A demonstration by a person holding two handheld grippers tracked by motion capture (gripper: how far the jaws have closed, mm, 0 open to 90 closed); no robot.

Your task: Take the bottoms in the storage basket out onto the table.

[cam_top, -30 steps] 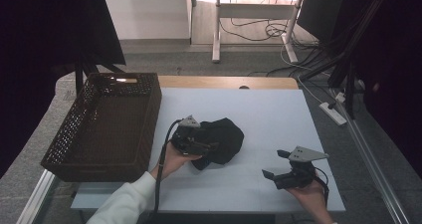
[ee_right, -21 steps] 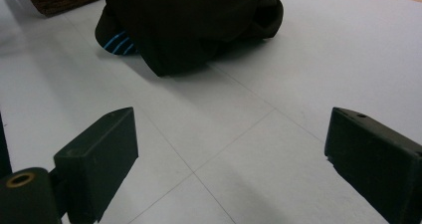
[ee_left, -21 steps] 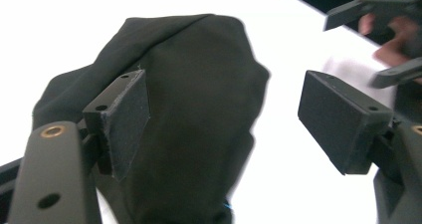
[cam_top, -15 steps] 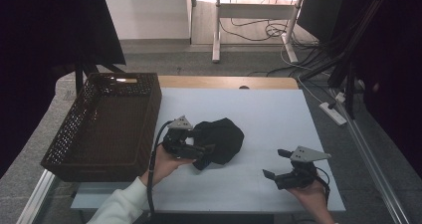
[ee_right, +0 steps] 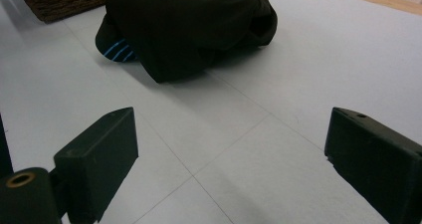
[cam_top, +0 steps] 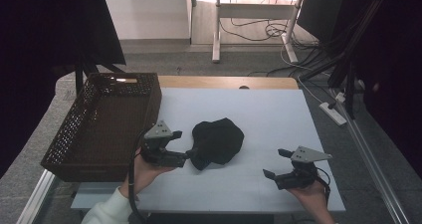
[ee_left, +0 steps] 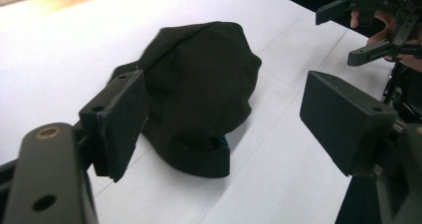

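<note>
A black bundled cloth (cam_top: pixel 219 139) lies near the middle of the white table (cam_top: pixel 278 109). My left gripper (cam_top: pixel 181 145) is held just left of it, pointing at it with jaws open. In the left gripper view the cloth (ee_left: pixel 204 79) sits just beyond the two pads, and nothing is pinched between them. My right gripper (cam_top: pixel 276 164) rests near the table's front right, open and empty, a good way from the cloth. The right gripper view shows the cloth (ee_right: pixel 189 20) ahead, with a blue-striped patch (ee_right: pixel 117 50) at its lower left edge.
A dark woven basket (cam_top: pixel 74 129) stands along the table's left side, close behind my left hand; its corner shows in the right gripper view (ee_right: pixel 59 0). The other hand's gripper (ee_left: pixel 343 35) appears at the top right of the left gripper view.
My left gripper has drawn back to the left and slightly up, off the cloth's edge. The cloth stays on the table. My right gripper has not moved.
</note>
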